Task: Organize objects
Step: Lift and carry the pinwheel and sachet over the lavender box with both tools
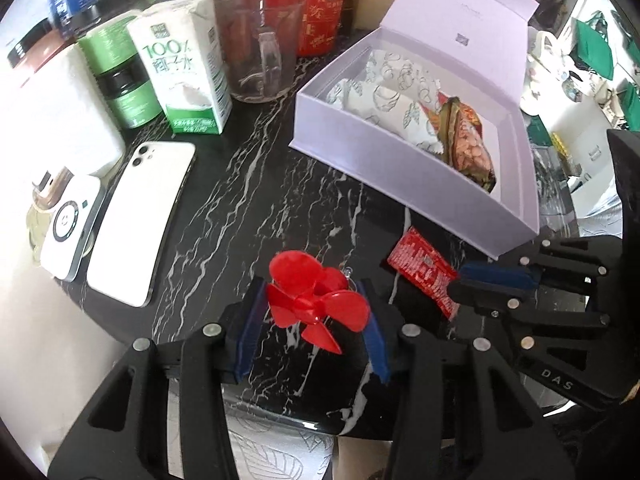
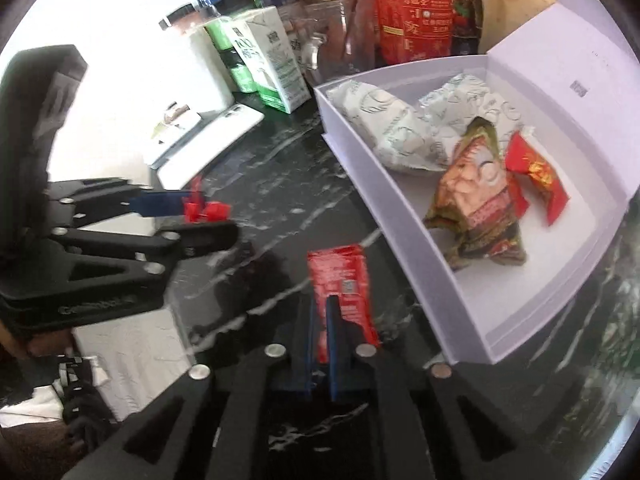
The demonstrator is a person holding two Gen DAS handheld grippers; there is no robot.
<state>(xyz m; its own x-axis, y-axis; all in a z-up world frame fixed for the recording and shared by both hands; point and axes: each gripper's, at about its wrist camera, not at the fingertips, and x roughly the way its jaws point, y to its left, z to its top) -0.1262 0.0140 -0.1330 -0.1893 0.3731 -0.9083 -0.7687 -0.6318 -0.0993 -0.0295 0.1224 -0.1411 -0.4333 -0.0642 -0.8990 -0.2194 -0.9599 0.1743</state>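
Observation:
My left gripper (image 1: 316,316) is shut on a small red plastic propeller (image 1: 316,300), whose blades sit between the blue pads above the black marble table (image 1: 248,184). The right wrist view shows the same left gripper (image 2: 208,220) side-on with the red propeller (image 2: 204,210) at its tips. My right gripper (image 2: 326,320) is shut on the lower end of a red sachet (image 2: 340,276), just left of an open lavender box (image 2: 400,208). In the left wrist view the right gripper (image 1: 460,286) holds that red sachet (image 1: 420,268) near the lavender box's (image 1: 400,184) front corner.
The box holds white snack packets (image 2: 392,128), a brown-orange snack bag (image 2: 476,200) and a red candy (image 2: 536,176). A white phone (image 1: 140,224), a white gadget (image 1: 70,232), a coconut-water carton (image 1: 184,68), a green jar (image 1: 128,88), a glass mug (image 1: 264,52) and a red canister (image 1: 320,12) line the left and back.

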